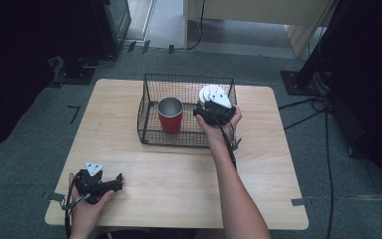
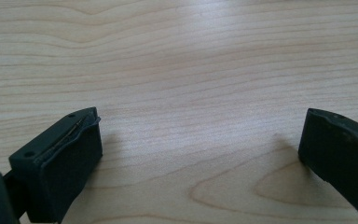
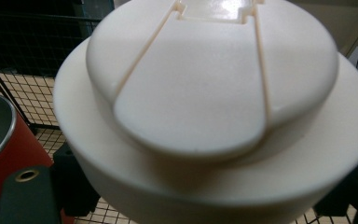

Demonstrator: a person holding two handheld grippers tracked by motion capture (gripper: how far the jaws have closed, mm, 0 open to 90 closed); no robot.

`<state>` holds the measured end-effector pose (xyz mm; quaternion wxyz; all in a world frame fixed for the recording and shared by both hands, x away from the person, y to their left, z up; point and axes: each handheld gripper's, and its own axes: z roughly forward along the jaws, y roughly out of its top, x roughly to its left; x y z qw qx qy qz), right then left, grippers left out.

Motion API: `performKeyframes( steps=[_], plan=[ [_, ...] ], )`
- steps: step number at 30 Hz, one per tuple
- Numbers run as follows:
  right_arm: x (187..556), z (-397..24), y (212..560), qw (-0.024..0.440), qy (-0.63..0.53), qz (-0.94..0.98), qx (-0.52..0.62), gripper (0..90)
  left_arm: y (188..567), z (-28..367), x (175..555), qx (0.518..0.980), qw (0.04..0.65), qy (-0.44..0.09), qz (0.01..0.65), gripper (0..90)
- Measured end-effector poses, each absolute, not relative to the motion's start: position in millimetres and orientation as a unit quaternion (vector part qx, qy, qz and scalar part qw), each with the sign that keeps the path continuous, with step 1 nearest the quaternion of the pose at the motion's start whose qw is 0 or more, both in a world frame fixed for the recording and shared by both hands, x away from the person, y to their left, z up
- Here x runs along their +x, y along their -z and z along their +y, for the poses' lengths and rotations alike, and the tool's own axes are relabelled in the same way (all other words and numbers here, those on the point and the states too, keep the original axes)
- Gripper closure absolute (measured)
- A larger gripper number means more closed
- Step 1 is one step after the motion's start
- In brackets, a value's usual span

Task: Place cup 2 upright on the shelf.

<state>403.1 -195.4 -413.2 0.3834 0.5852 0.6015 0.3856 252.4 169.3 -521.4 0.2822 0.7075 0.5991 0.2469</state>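
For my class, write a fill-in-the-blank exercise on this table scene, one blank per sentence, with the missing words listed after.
1. The red cup stands inside the black wire ____.
2. The right gripper is shut on a ____ lid over the basket.
3. The left gripper has its jaws ____, with nothing between them.
4. The left gripper rests on the bare ____ table.

Missing words: basket; white; open; wooden

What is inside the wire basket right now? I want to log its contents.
Inside the wire basket stands a red cup, upright with a metal lining. Beside it the right gripper holds a white lid. That lid and hand cover the basket floor beneath.
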Motion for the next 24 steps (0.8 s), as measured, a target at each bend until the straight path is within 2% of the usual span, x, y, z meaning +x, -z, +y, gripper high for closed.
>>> performKeyframes(
  steps=[11, 24],
  plan=[
    [411.2, -196.2, 418.9, 0.37, -0.363, 0.616, 0.593, 15.5, 521.4, 169.3, 252.4, 0.707, 0.282, -0.247, 0.599, 0.0],
    [404.7, -199.1, 419.6, 0.365, -0.378, 0.62, 0.582, 15.3, 521.5, 169.1, 252.4, 0.708, 0.283, -0.246, 0.598, 0.0]
  ],
)
